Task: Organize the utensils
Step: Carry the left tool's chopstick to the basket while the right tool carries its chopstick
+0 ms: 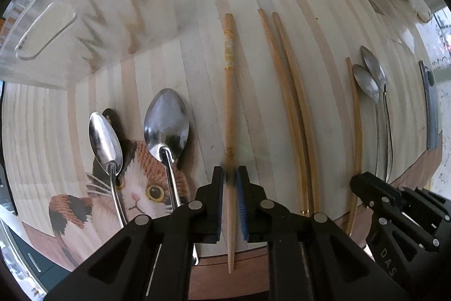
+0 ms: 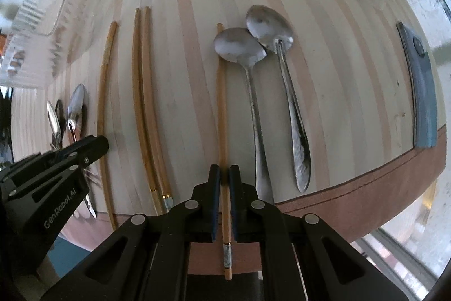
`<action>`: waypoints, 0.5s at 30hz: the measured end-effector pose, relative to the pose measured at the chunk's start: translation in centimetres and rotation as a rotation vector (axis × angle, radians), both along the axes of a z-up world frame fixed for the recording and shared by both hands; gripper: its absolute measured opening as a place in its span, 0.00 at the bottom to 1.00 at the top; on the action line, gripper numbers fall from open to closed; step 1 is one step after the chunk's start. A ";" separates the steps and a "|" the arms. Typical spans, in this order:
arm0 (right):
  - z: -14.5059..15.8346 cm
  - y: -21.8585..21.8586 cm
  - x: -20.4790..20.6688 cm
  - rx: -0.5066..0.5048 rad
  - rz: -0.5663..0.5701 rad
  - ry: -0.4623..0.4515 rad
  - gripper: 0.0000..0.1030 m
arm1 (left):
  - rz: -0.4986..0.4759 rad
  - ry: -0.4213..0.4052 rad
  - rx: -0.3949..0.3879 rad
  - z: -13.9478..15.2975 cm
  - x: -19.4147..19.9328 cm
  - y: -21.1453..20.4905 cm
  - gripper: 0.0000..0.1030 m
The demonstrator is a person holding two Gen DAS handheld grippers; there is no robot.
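Left wrist view. Left claw (image 1: pixel 231 174): pressed onto a single pale chopstick (image 1: pixel 229 92), pinching it near its tapered end, the stick lying lengthwise on the striped tabletop (image 1: pixel 197 19). Two steel spoons (image 1: pixel 166 126) lay side by side to its left, bowls away from the camera, handles across a cat-print mat (image 1: pixel 135 188). A pair of darker chopsticks (image 1: pixel 284 81) lay touching each other to its right; beyond them one more lone chopstick (image 1: pixel 355 114), then two further spoons (image 1: pixel 369 78) with overlapping bowls. A clear plastic holder (image 1: pixel 70 19) stood at far left with one stick inside; not one of the laid-out pieces was in it. The right claw (image 1: pixel 363 185) showed at the lower right edge.

Right wrist view. Right claw (image 2: pixel 224 177): closed on the lone chopstick (image 2: pixel 221 103), gripping it toward its decorated butt end, stick flat on the tabletop. The overlapping spoons (image 2: pixel 253 44) lay just beside it on the right; a blue-grey flat object (image 2: pixel 421 92) lay well apart at the far right edge.

Progress, judged: sorting by kind appeared well advanced, items lined up parallel. Remaining, apparently: bringing the two held singles together as a pair, and possibly merging the two spoon groups.
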State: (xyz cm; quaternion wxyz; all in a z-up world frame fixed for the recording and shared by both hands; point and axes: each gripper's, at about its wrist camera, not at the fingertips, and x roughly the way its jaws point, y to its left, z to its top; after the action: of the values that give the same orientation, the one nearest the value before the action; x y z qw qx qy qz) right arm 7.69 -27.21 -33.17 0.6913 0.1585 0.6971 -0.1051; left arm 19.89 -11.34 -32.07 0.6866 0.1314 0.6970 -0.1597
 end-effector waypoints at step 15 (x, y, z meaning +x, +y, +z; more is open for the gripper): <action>1.0 2.2 3.0 -0.026 -0.023 -0.018 0.07 | -0.037 -0.065 0.029 1.4 -1.3 -1.9 0.04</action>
State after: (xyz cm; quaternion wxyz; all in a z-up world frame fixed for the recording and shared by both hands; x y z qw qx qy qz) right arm 10.71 -25.02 -32.22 0.6983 0.1584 0.6876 -0.1203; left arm 18.55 -13.28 -30.72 0.7038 0.1591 0.6741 -0.1579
